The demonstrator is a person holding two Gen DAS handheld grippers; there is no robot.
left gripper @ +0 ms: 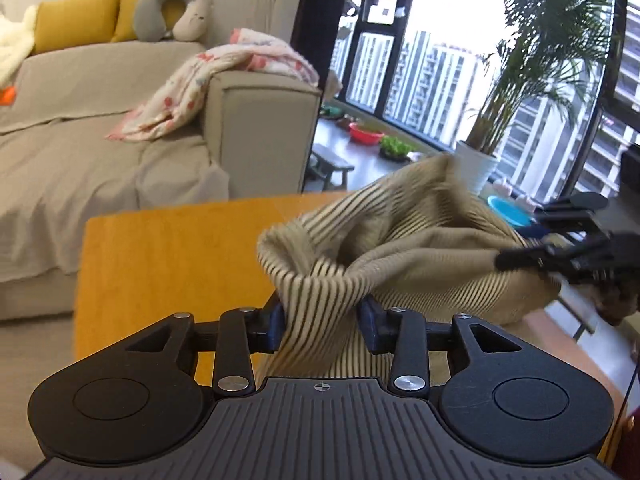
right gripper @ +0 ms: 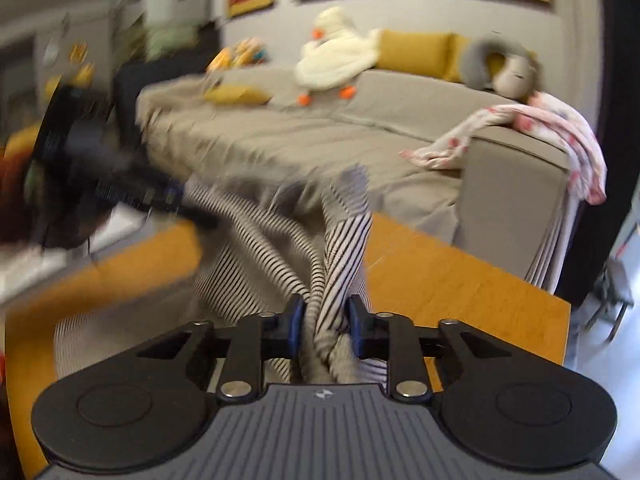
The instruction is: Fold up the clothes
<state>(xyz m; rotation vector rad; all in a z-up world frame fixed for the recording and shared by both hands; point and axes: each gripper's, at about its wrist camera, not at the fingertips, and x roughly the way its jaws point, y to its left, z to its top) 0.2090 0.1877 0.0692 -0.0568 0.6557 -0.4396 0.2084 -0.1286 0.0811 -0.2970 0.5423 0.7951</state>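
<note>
My left gripper (left gripper: 322, 322) is clamped on a bunched fold of the striped beige garment (left gripper: 400, 248), and my right gripper (right gripper: 323, 326) pinches another twisted bunch of the same cloth (right gripper: 340, 248). Most of the garment hangs lifted between them above the orange wooden counter (left gripper: 168, 256), and in the right wrist view, where it is blurred, I cannot tell if a lower fold rests on the wood. Taking the counter as landmark: just behind it stands a grey sofa (left gripper: 100, 128) under a loose cover, with a pink patterned blanket (left gripper: 208, 80) draped over the armrest nearest the counter. Yellow cushions (left gripper: 80, 20) and a grey neck pillow (left gripper: 172, 12) line the sofa back, a white duck plush (right gripper: 332, 56) lying farther along. Beyond the counter's far right corner are tall windows and a potted palm (left gripper: 520, 80) in a white pot.
</note>
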